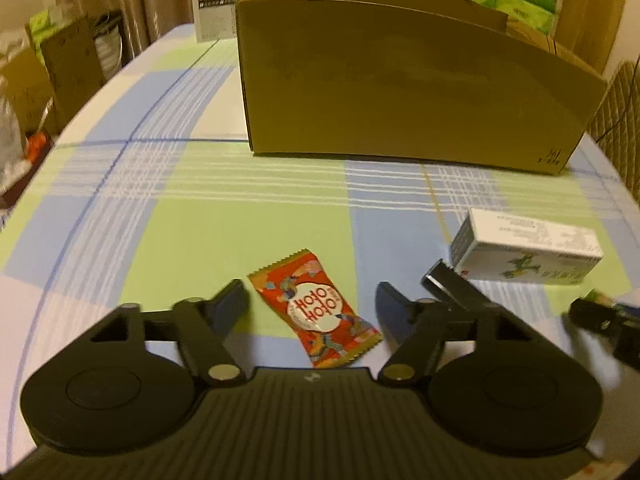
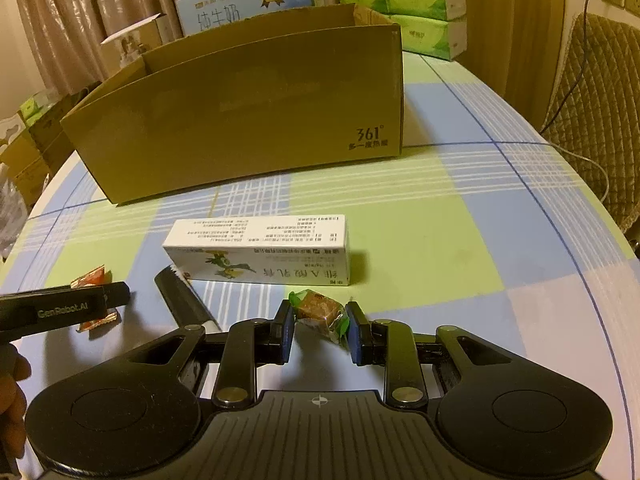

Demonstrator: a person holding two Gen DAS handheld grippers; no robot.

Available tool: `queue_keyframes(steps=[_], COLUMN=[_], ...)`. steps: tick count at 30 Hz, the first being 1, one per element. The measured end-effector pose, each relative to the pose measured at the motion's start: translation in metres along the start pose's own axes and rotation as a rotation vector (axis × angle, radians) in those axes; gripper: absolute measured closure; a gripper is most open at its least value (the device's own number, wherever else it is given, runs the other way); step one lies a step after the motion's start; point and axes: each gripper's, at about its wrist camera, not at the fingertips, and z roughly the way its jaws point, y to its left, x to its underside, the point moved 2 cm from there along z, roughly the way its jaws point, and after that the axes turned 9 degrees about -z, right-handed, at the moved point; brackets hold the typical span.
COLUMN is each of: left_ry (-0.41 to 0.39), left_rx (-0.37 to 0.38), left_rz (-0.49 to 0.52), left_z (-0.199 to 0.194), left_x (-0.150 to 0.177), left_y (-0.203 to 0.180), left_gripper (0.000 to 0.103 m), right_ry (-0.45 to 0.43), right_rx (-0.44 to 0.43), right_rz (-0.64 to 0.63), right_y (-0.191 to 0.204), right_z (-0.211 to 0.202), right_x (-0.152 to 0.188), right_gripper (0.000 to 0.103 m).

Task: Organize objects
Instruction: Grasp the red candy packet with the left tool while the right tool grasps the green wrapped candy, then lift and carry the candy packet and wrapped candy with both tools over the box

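Checked cloth covers the worktop (image 1: 200,208); before the brown cardboard box (image 1: 400,92), my left gripper (image 1: 312,304) straddles the red foil sachet (image 1: 316,312), jaws released. My right gripper (image 2: 318,330) clenches the green-wrapped brown candy (image 2: 320,312); crinkly wrapper may slip.

On the table (image 2: 460,240), a carton (image 2: 256,108) stands toward the far edge; before it lie a small box (image 2: 260,248) and, to its left, a sachet (image 1: 316,312).

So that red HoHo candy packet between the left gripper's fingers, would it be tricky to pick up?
Probably a bit. The red packet lies flat on the tablecloth, so fingers may slide over it. Its glossy, crinkled wrapper looks floppy and likely slippery. It seems light, and might skid if nudged.
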Motion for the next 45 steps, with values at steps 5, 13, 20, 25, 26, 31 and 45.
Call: queue_keyframes(steps=[5,13,20,25,26,31,45], left_ry=[-0.007,0.011,-0.004,-0.011,-0.015,-0.023,-0.065], left_rx=[0.018,0.044,0.079,0.091,0.090,0.091,0.104], left_rz=[0.051,0.085,0.090,0.086,0.087,0.092,0.126], left_z=[-0.009,-0.029,-0.063,-0.088,-0.092,-0.116,-0.167], left_x=[0.006,0.013,0.010,0.012,0.012,0.018,0.021], left_y=[-0.001,-0.005,-0.017,-0.020,-0.021,-0.025,-0.039], left_gripper=[0.079,0.080,0.080,0.080,0.080,0.080,0.080], right_ry=[-0.002,-0.017,-0.049,-0.085,-0.091,-0.116,-0.153], right_rx=[-0.010,-0.019,-0.036,-0.047,-0.051,-0.066,-0.096], right_rz=[-0.004,-0.006,-0.013,-0.015,-0.016,-0.010,-0.033], right_y=[0.001,-0.001,-0.002,0.000,0.000,0.004,0.017], right_z=[-0.002,-0.018,-0.044,-0.066,-0.070,-0.094,-0.137], right_x=[0.002,0.004,-0.004,-0.008,-0.008,-0.008,-0.002], right_gripper=[0.079,0.079,0.079,0.079,0.079,0.079,0.079])
